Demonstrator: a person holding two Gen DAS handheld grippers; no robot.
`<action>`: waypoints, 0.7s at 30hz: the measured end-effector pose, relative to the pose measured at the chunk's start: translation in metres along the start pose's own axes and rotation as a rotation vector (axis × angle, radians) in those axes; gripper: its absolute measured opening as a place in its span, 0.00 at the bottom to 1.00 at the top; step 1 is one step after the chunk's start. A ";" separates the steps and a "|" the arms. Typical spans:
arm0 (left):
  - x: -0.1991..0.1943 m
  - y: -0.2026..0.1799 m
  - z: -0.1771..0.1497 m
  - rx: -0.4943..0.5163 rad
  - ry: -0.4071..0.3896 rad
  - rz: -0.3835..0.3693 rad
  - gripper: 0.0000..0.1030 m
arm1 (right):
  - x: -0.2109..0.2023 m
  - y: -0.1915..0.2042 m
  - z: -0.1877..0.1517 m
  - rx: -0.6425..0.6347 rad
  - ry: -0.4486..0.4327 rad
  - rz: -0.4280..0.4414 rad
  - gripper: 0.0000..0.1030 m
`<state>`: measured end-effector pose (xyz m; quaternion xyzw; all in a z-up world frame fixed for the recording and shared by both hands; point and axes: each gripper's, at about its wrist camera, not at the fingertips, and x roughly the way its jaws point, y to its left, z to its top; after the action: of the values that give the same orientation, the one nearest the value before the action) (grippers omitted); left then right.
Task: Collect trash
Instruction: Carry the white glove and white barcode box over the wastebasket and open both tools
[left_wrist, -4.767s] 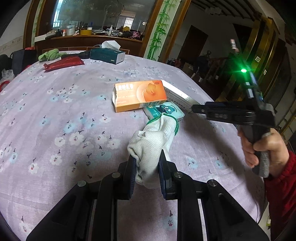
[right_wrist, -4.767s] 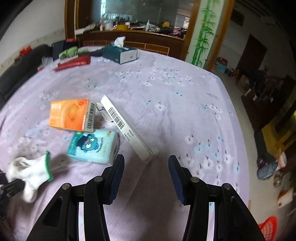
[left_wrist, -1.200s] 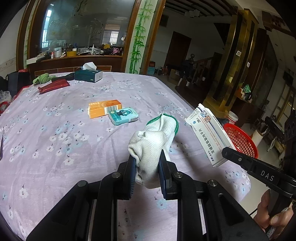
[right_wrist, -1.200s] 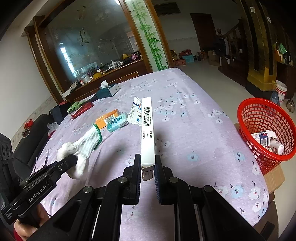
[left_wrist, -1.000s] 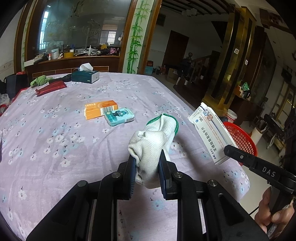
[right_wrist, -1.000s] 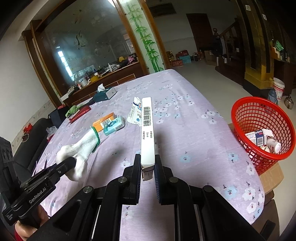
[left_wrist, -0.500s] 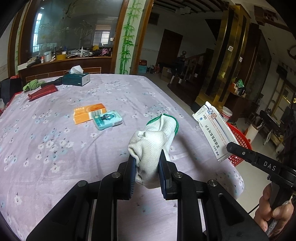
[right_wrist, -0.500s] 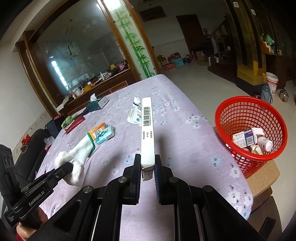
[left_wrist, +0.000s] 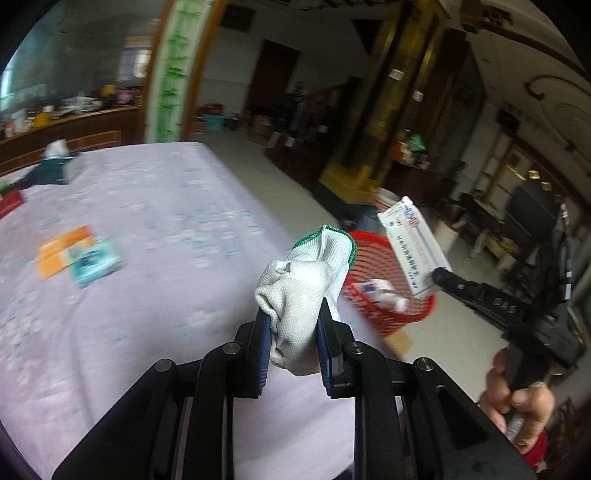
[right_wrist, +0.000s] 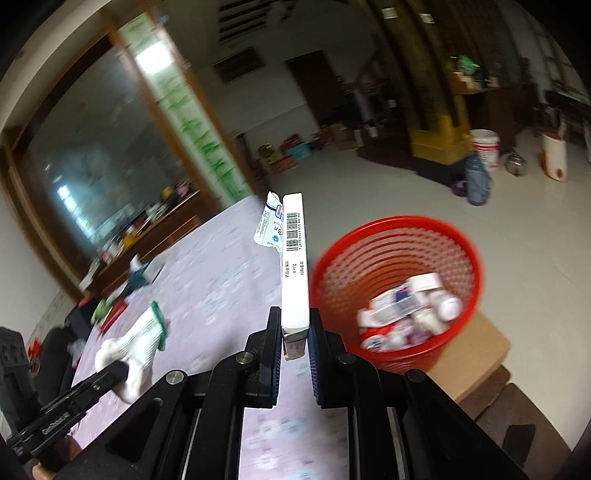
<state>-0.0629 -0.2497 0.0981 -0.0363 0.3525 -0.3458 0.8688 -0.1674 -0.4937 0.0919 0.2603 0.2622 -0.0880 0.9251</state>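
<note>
Two loads in transit, one per gripper. Left gripper (left_wrist: 291, 334) clenched on white sock (left_wrist: 304, 284), green cuff up, toe bunched between the pads. Right gripper (right_wrist: 293, 334) clamped on long white box (right_wrist: 294, 269), held on edge by its near end, barcode up, a crumpled paper flap at the far end. Red basket (right_wrist: 397, 254) off the tabletop (right_wrist: 225, 288) edge, on a cardboard box (right_wrist: 476, 350), already part-filled with small cartons and bottles. Orange box (left_wrist: 61, 251) and teal packet (left_wrist: 94, 262) lying on the tabletop, touching, not yet collected.

Step in hand, as judged: carry both items over the basket and drop.

Notes for doing it well:
- Bring box tip past the near rim before opening; long box gripped at one end likely to tip and catch the rim otherwise.
- Tilt box nose-down so it slides in, not across.
- Sock soft and light; may cling to pads, so open wide, directly above the middle.
- Release one gripper at a time; avoid crossing over the opening.
- Avoid knocking the rim; basket probably light, perched on cardboard.
</note>
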 end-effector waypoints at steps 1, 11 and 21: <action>0.006 -0.006 0.003 0.002 0.007 -0.018 0.20 | -0.002 -0.008 0.004 0.012 -0.010 -0.014 0.13; 0.094 -0.076 0.042 0.023 0.076 -0.152 0.21 | 0.006 -0.059 0.028 0.065 -0.017 -0.125 0.14; 0.128 -0.085 0.040 0.036 0.088 -0.120 0.56 | 0.027 -0.088 0.036 0.089 0.003 -0.154 0.26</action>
<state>-0.0209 -0.4013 0.0789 -0.0265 0.3811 -0.4047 0.8308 -0.1549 -0.5885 0.0651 0.2804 0.2788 -0.1701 0.9026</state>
